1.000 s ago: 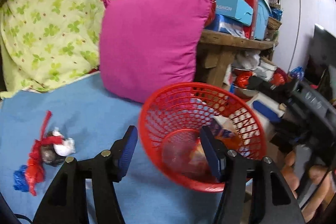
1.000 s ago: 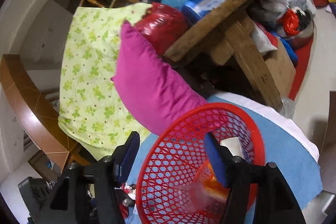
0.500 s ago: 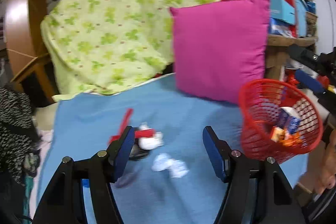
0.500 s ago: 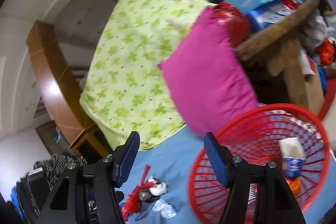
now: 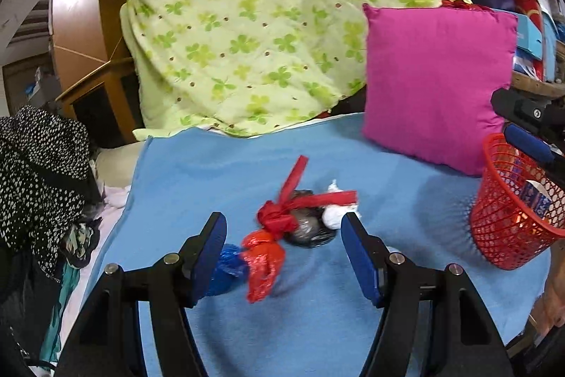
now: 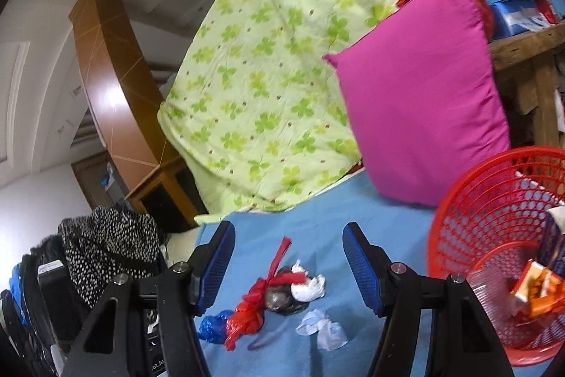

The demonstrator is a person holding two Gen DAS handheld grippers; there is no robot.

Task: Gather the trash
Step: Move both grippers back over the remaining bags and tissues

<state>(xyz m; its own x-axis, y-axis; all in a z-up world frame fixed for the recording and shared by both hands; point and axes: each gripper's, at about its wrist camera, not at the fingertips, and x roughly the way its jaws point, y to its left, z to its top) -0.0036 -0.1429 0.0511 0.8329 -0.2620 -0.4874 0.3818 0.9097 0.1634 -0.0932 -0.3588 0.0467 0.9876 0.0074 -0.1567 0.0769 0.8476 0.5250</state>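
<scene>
A heap of trash lies on the blue sheet (image 5: 317, 324): a red plastic bag (image 5: 265, 260) with a red ribbon (image 5: 293, 179), a blue bag (image 5: 226, 267), a dark bag (image 5: 307, 228) and a white wad (image 5: 335, 214). My left gripper (image 5: 282, 257) is open and empty, low over the heap. My right gripper (image 6: 287, 267) is open and empty above the same heap (image 6: 268, 295), with a clear crumpled wrapper (image 6: 321, 331) beside it. A red mesh basket (image 5: 508, 232) holding wrappers stands at the right; it also shows in the right wrist view (image 6: 459, 235).
A magenta pillow (image 5: 438, 83) leans behind the basket, next to a green clover quilt (image 5: 254, 23). Spotted black clothing (image 5: 39, 165) lies off the sheet's left edge. A cluttered wooden shelf (image 6: 522, 45) stands at the right.
Both grippers have swung left, away from the basket toward the trash heap. The left one now sits low over the heap, which was at its far left before.
</scene>
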